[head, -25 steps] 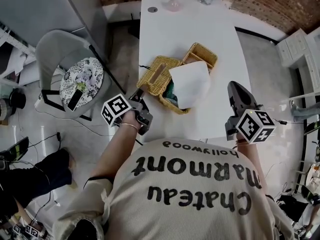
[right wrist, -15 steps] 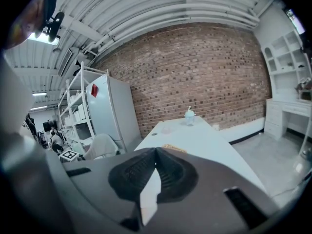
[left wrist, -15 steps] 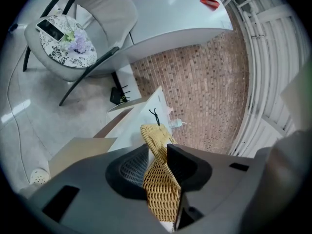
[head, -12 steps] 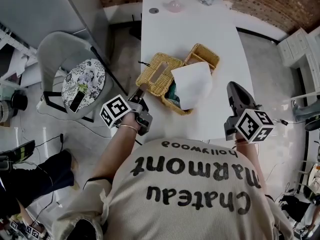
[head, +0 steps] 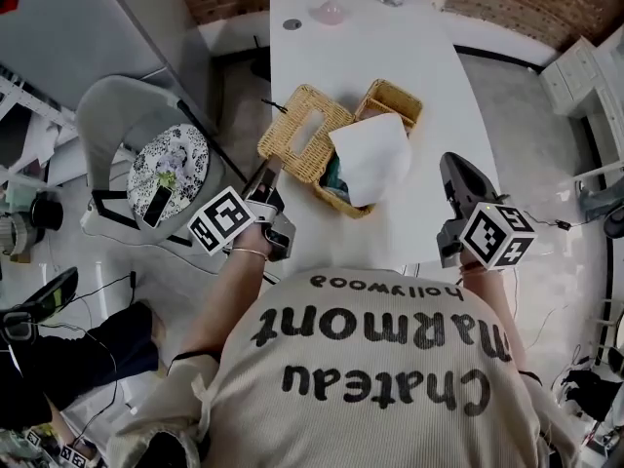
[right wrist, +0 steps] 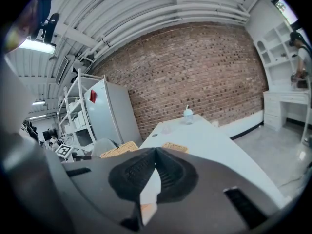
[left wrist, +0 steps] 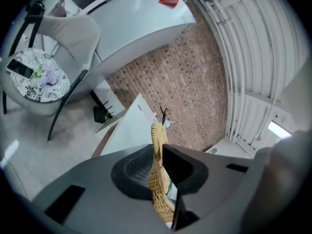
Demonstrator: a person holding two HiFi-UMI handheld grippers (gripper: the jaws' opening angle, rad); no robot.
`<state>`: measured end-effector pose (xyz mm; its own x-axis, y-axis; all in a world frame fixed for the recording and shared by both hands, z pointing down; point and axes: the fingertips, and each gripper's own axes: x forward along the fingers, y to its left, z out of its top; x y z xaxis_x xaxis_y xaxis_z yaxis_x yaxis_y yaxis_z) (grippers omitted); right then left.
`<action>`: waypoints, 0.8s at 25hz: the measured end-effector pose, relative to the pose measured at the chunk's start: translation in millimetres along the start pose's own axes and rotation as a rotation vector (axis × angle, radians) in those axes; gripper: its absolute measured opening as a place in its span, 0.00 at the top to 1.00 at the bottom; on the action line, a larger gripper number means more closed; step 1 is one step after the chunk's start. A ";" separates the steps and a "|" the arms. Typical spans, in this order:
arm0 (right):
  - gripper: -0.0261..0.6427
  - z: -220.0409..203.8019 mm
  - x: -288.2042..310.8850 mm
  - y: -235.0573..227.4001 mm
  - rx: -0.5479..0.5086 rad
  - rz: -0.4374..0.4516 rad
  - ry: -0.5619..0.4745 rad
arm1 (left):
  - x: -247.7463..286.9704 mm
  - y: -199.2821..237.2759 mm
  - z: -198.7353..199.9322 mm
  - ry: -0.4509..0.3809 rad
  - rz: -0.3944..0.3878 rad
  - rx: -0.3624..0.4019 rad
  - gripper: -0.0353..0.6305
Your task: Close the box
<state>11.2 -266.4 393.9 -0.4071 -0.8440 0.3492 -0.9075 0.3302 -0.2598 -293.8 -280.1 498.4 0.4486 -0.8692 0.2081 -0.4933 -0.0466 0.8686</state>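
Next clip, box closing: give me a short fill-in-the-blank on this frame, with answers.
The left gripper is clamped on the wicker ____ of the box.
The box stands on a white ____.
On the cushion of the chair lies a ____.
Answers: lid; table; phone.
The left fingers have just been closing, with the lid between them.

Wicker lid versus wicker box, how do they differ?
The tan wicker lid is pinched at its edge by the left gripper, whose jaws have just been closing; the open tan wicker box rests ungripped on the white table. The lid has a slot; the box holds white tissue. Same weave.
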 end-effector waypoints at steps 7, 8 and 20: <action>0.96 -3.9 -21.8 -10.3 0.012 0.004 -0.008 | -5.1 -32.6 0.9 0.000 0.007 0.273 0.89; 0.96 -3.7 -26.3 -13.1 0.015 0.004 -0.009 | -6.8 -36.4 0.3 0.002 0.013 0.307 0.89; 0.96 1.9 -58.0 -60.8 0.066 0.021 -0.004 | -11.5 -71.5 -14.6 -0.037 0.100 0.552 0.89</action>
<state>90.2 -238.2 387.8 -0.4251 -0.8389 0.3399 -0.8900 0.3190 -0.3258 -252.8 -259.6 440.5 0.3579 -0.8988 0.2531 -0.8536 -0.2052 0.4788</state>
